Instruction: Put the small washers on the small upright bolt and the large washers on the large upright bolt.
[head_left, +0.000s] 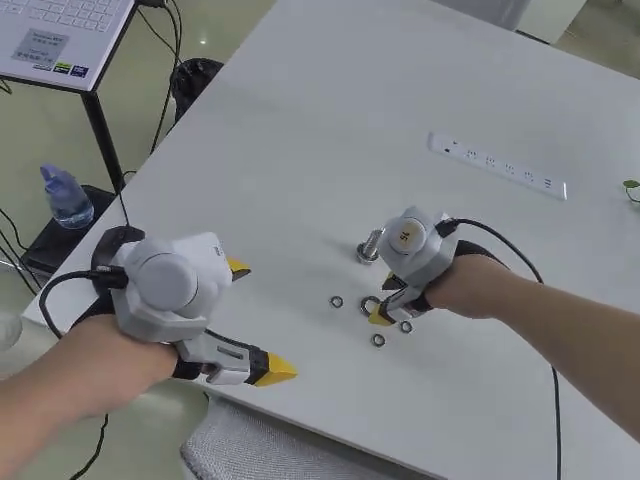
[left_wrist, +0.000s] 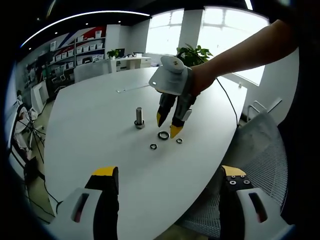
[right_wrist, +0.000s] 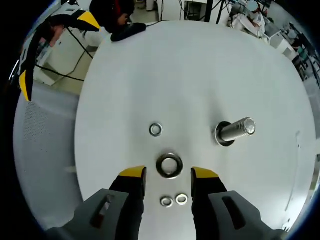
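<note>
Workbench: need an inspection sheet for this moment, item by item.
Surface: white table, flat and plain.
Job's things: one upright bolt; one large washer and three small washers lie loose on the table near it, apart from it.
Clutter: power strip on the far side.
Grippers: right tongs open, jaws either side of the large washer; left tongs open, holding nothing.
Cables: a black cable trails from each tongs.
Surroundings: laptop on a stand, water bottle, mesh chair.

We log: white surface (head_left: 300, 120); laptop (head_left: 55, 35) at 11 o'clock, water bottle (head_left: 66, 197) at 9 o'clock; bright windows (left_wrist: 225, 35) in left gripper view.
</note>
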